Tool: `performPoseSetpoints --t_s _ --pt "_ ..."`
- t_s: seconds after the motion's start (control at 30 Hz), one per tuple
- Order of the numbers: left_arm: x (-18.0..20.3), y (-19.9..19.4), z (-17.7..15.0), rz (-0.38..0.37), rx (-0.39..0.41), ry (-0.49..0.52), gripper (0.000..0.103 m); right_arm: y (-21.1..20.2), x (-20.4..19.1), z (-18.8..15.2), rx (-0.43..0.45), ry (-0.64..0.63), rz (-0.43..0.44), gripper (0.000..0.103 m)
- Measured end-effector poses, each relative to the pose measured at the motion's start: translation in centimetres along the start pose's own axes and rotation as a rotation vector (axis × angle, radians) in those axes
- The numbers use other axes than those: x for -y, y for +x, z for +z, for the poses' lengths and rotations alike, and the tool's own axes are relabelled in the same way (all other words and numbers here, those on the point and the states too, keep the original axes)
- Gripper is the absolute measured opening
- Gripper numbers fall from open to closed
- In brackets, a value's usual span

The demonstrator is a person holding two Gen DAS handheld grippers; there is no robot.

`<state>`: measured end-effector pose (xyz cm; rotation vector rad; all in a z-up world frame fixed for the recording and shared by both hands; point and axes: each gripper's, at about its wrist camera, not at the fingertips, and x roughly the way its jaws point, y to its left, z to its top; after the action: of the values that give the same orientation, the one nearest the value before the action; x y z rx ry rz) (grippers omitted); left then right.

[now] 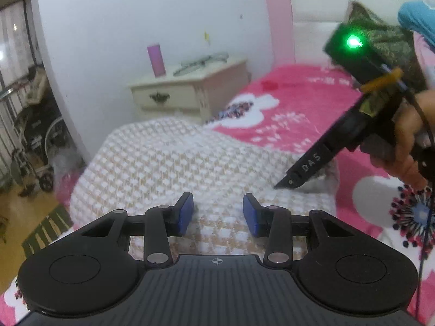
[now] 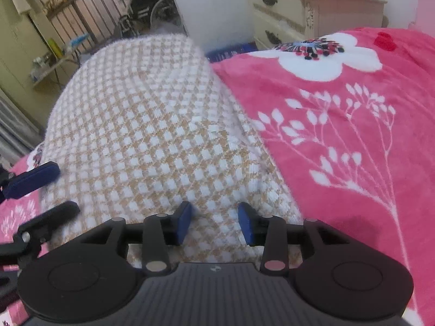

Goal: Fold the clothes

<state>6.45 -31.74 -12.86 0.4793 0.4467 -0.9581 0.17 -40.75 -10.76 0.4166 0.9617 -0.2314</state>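
Bed surface: pink plush blanket [image 2: 353, 141] with white flowers and leaf sprays – soft and deep-piled, so anything laid on it sinks in a little
Garment: knitted top [image 2: 141, 125] in a tan-and-white check, lying spread over the near corner of the bed, its far side draping over the bed's edge
Handling: by my judgement light, limp and stretchy – no stiffness at all; a pinch will lift only the layer caught, and the loose knit could snag or pull out of shape if dragged across the pile
Where to grip: at an edge or a fold line, such as the ribbed ridge running along the side next to the bare blanket, rather than mid-panel where the cloth just bunches
Left gripper [image 1: 218, 212]: jaws partly open, blue pads clear of each other, nothing between them; it hangs over the knit
Right gripper [image 2: 213, 221]: jaws also partly open and holding nothing, hovering over the near end of the knit; in the left wrist view a hand [image 1: 410, 133] holds it, tip pointed down at the cloth
Beyond: cream nightstand [image 1: 190, 87] with dark metal pulls, a purple cylinder [image 1: 156, 59] and cables on top, against a pale wall
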Motion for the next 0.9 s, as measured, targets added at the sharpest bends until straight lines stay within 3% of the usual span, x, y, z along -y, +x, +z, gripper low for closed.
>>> performPoseSetpoints --t_s 0.4,0.6,0.7,0.83,0.9 --pt "-2.3 -1.3 -0.3 -0.067 0.008 -0.126 0.041 0.4 -0.8 1.2 -0.067 0.035 -0.066 0.045" --pt "-6.0 -4.2 -2.0 -0.085 -0.036 -0.238 0.041 -2.1 -2.9 1.3 0.027 -0.137 -0.094 0.043" --pt "-6.9 -5.9 -3.7 -0.136 -0.058 -0.244 0.042 -6.3 -5.2 2.0 0.130 -0.244 0.009 0.043" --pt "-4.6 -6.9 -5.3 -0.226 -0.101 -0.179 0.050 -9.3 -8.1 2.7 0.133 -0.363 0.079 0.042" --pt "-2.0 -6.9 -6.0 -0.220 -0.106 -0.098 0.052 -10.3 -9.5 2.9 0.120 -0.421 0.098 0.042"
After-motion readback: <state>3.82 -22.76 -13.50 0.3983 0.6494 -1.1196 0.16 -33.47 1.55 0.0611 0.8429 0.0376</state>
